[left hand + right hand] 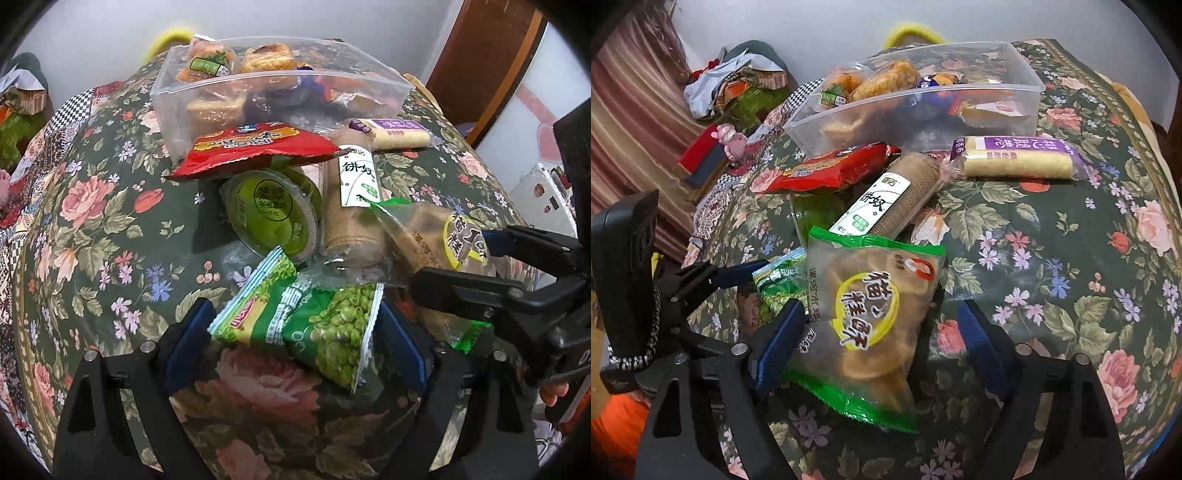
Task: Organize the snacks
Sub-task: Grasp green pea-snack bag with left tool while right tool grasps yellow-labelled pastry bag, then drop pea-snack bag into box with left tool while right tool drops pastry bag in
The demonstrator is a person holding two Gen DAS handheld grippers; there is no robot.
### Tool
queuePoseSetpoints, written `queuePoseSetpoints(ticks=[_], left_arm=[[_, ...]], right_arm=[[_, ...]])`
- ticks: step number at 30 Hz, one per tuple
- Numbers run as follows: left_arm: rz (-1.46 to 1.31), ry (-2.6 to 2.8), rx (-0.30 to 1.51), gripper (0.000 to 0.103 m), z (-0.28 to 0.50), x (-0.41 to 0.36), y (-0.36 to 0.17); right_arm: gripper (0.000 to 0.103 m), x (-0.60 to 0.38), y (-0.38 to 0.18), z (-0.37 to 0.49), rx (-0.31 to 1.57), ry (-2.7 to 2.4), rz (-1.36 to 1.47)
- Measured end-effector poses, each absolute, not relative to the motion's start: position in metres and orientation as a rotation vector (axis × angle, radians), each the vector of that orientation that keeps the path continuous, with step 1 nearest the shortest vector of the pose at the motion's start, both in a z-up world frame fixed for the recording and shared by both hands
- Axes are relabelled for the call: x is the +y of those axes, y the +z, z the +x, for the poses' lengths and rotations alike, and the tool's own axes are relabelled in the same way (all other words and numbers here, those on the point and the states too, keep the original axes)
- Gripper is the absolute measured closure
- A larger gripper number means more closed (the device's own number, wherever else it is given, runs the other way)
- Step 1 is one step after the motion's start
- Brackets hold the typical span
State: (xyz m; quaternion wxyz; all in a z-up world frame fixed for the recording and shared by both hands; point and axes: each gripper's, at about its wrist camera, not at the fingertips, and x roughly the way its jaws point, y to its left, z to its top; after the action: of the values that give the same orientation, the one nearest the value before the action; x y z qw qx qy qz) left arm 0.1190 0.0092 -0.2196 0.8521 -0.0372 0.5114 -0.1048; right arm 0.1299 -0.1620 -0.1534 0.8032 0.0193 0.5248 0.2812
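A green pea packet (pixel 303 321) lies on the floral tablecloth between the open fingers of my left gripper (pixel 295 332); it also shows in the right wrist view (pixel 779 282). A clear biscuit packet with a yellow label (pixel 868 321) lies between the open fingers of my right gripper (pixel 882 332); the left wrist view shows it (pixel 436 236) with that gripper (pixel 465 266) around it. A clear plastic box (pixel 280 99) holding several snacks stands at the back, also in the right wrist view (pixel 923 110).
Loose snacks lie before the box: a red packet (pixel 255 147), a green round tub (pixel 273 218), a brown roll with a white label (pixel 351 199) and a purple-labelled bar (pixel 1015 158). Clutter sits at the left beyond the table (pixel 731 85).
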Motion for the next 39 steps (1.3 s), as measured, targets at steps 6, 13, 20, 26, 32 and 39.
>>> queuePoseSetpoints(ticks=[6, 13, 20, 26, 32, 39], left_arm=[[-0.048, -0.225, 1.044, 0.029, 0.116, 0.008, -0.218], [-0.064, -0.210, 1.031, 0.033, 0.110, 0.017, -0.215], [-0.059, -0.188, 0.977, 0.034, 0.101, 0.024, -0.195], [-0.063, -0.178, 0.900, 0.035, 0.102, 0.027, -0.164], [-0.067, -0.169, 0.816, 0.035, 0.118, 0.030, -0.130], [-0.073, -0.145, 0.751, 0.034, 0.150, 0.032, -0.100]], right_arm=[[0.048, -0.160, -0.154, 0.133, 1.135, 0.632, 0.060], [0.059, -0.161, -0.146, 0.131, 1.073, 0.590, 0.040], [0.060, -0.181, -0.136, 0.131, 1.038, 0.548, 0.056], [0.060, -0.191, -0.118, 0.135, 0.988, 0.521, 0.078], [0.060, -0.196, -0.095, 0.143, 0.911, 0.500, 0.076], [0.060, -0.199, -0.067, 0.163, 0.828, 0.485, 0.082]])
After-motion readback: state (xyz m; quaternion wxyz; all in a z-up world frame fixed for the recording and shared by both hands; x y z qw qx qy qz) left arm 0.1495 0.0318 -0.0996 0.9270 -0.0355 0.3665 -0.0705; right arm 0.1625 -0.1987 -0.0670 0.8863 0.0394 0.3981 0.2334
